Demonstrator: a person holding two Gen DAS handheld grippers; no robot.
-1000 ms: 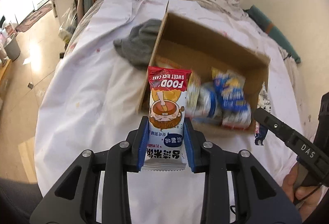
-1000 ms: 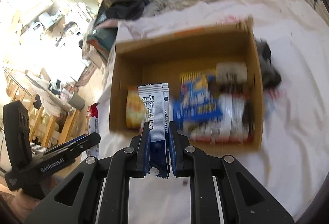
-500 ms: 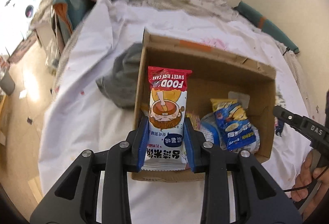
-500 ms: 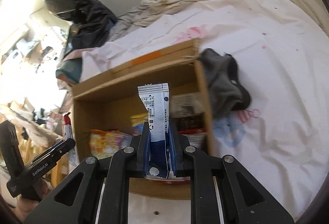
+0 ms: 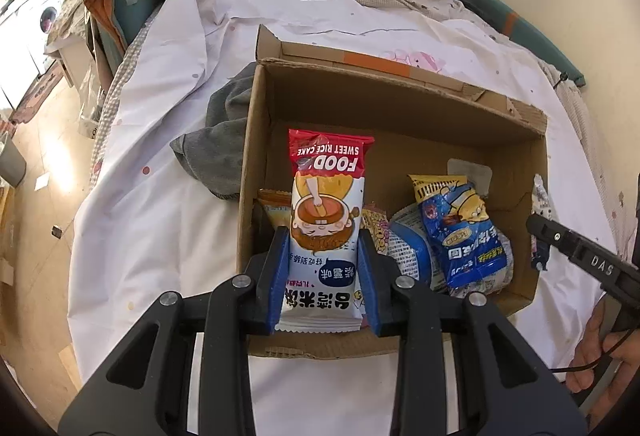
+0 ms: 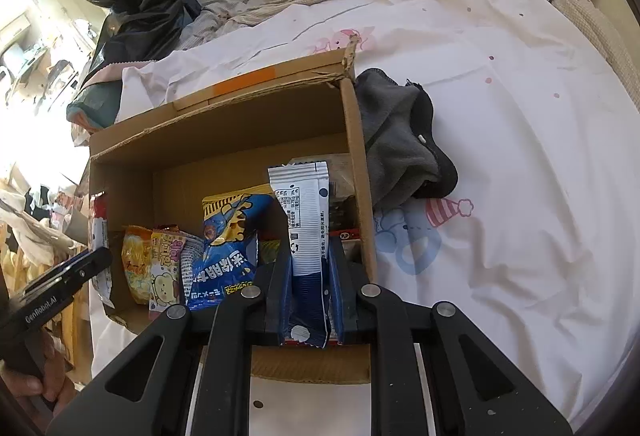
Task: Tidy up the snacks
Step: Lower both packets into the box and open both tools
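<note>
my left gripper [image 5: 325,276] is clamped on a rice cake packet [image 5: 326,224], red end pointing to 12 o'clock, held over the near left part of the cardboard box [image 5: 400,108]. my right gripper [image 6: 309,290] is closed tight on a thin white and blue packet [image 6: 306,232], held over the box's near right corner; whether it is edge-on or folded, i cannot tell. both are above the box and neither is let go, so i judge this step nearly done: two releases remain. inside the box lie a blue and yellow snack bag [image 5: 460,232] at 3 o'clock of my rice cake, an orange bag [image 6: 136,260] and a pink one [image 6: 166,264] beside it, more half hidden. a grey cloth [image 5: 224,140] sits outside the box's left wall on the white sheet [image 5: 152,204].
</note>
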